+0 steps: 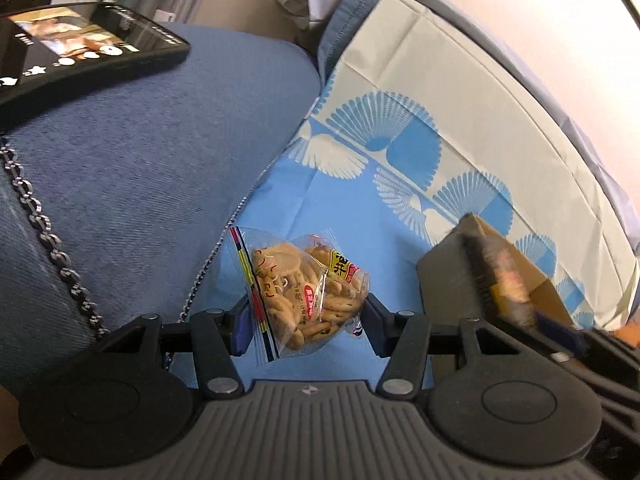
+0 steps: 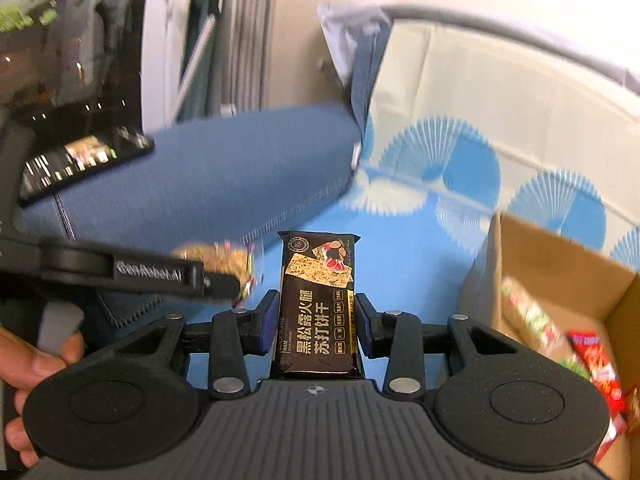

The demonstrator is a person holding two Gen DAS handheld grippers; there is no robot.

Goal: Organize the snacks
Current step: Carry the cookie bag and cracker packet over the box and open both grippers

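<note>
Left wrist view: L gripper (image 1: 306, 312) held a clear bag of biscuits (image 1: 308, 304) betw. its blue pads, one pad pressed on each side; bag hung off the surface.
Bag detail: zip strip w/ red, yellow & dark stripes ran down its left edge; pale round & stick-shaped biscuits inside, plus a label w/ red & yellow print.
Surface: blue cloth w/ white fan pattern (image 1: 400, 140) lay under the bag, cream-coloured toward the far edge.
Left of bag: big blue-denim cushion (image 1: 140, 160), stitched seam along its edge; a dark phone (image 1: 80, 48) w/ lit screen rested on top, far left.
Right of bag: cardboard box (image 1: 532, 280) seen partly, behind the other tool's dark body; contents blurred, prob. snack packs.
Right wrist view: R gripper (image 2: 316, 320) was clamped on a dark brown cracker pack (image 2: 316, 300), pads on its long sides, pack upright & pointed away from cam.
Pack detail: gold Chinese lettering, cracker picture near the top end.
L tool here: crossed in from the left w/ the biscuit bag at its tip, blurred, just beside the cracker pack.
Box here: open cardboard box (image 2: 560, 264) at right, near the R gripper; red pack (image 2: 592, 360) & a green-white pack (image 2: 532, 320) lay inside.
Hand: fingers (image 2: 36, 356) at the lower-left edge gripped a handle.
</note>
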